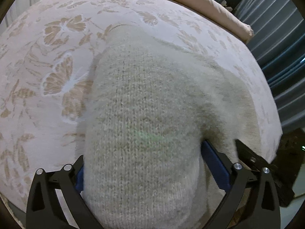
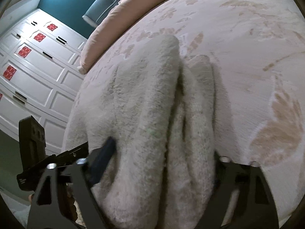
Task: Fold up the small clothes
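A cream fuzzy knitted sweater (image 1: 144, 103) lies folded on the flowered bedspread (image 1: 47, 61). In the left wrist view its bulk fills the gap between the fingers of my left gripper (image 1: 143, 150), whose jaws stand wide open around it. Part of the right gripper's black body (image 1: 255, 162) shows at the sweater's right edge. In the right wrist view the sweater (image 2: 152, 99) is bunched into thick ridges between the fingers of my right gripper (image 2: 164, 147). The blue left pad (image 2: 103, 158) presses into the fabric; the other pad is hidden under the knit.
A pink quilt (image 1: 219, 9) lies rolled along the far side of the bed. Teal curtains (image 1: 282, 61) hang to the right. White panelled wardrobe doors (image 2: 38, 72) with red squares stand beyond the bed's left edge (image 2: 72, 126).
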Motion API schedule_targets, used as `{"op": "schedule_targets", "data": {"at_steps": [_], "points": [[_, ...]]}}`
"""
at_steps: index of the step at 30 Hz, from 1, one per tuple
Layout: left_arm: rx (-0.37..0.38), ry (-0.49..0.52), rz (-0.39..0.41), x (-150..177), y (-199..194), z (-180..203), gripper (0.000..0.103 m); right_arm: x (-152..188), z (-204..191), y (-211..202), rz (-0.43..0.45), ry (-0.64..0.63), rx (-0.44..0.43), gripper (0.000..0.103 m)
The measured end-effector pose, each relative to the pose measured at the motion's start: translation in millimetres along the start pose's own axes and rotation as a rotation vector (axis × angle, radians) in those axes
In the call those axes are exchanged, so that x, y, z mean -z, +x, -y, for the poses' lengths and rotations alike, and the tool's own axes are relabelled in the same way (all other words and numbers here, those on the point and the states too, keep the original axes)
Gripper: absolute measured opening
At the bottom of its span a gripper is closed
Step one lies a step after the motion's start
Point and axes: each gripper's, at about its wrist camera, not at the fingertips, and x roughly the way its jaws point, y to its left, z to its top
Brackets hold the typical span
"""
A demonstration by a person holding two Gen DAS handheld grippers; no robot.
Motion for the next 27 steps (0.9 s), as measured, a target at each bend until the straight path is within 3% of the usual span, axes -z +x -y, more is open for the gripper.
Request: {"op": "schedule_targets", "data": {"at_steps": [2,3,7,12,16,22,27], "points": [[0.025,0.016,0.011,0,-7,2,0.084,-3,4,-1,0.001,0.031,-0.023,0.047],[0.041,0.025,0.015,0,-12,3,0.076,-4,6,-5,0.008,0.054,-0.033,0.041],[0.136,0.091,0.039,-1,-38,10,0.048,2,-8,-28,0.052,0.077,-0.036,0.035],[0.229,0.151,0.074,4,-78,23,0.044,23,-65,-70,0.128,-0.022,0.001,0.035],[0.274,0.226,0.173,9,-129,34,0.044,32,-110,-105,0.225,-0.092,0.030,0.035],[0.342,0.269,0.377,-6,-228,21,0.044,18,-185,-151,0.364,-0.212,-0.067,0.035],[0.325,0.274,0.552,-31,-300,-13,0.045,-11,-252,-149,0.417,-0.300,-0.183,0.038]]}}
